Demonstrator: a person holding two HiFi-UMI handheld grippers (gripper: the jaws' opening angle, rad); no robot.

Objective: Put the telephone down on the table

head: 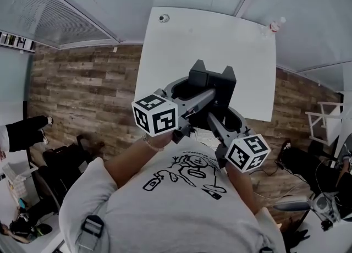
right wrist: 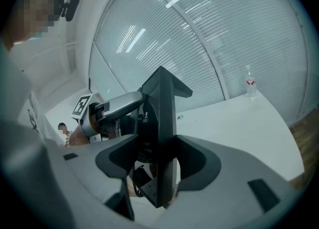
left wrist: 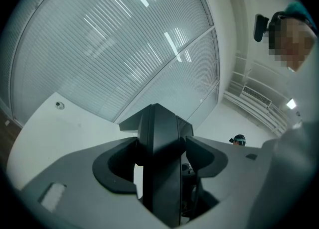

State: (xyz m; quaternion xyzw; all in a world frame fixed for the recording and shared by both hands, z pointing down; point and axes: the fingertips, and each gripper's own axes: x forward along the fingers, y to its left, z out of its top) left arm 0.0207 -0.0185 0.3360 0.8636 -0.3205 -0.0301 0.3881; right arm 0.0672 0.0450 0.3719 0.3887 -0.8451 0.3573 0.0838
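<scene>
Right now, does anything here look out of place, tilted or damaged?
Only the telephone stands out. The left gripper and the right gripper each clamp it and hold it up on edge, so it is not resting on the table. The bottle at the far corner stands upright. No spill or damage shows.

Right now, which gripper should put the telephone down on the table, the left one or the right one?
Neither alone, I think. The left gripper and the right gripper are both shut on the black telephone, which they hold above the white table. Lowering it with both together looks safest.
</scene>
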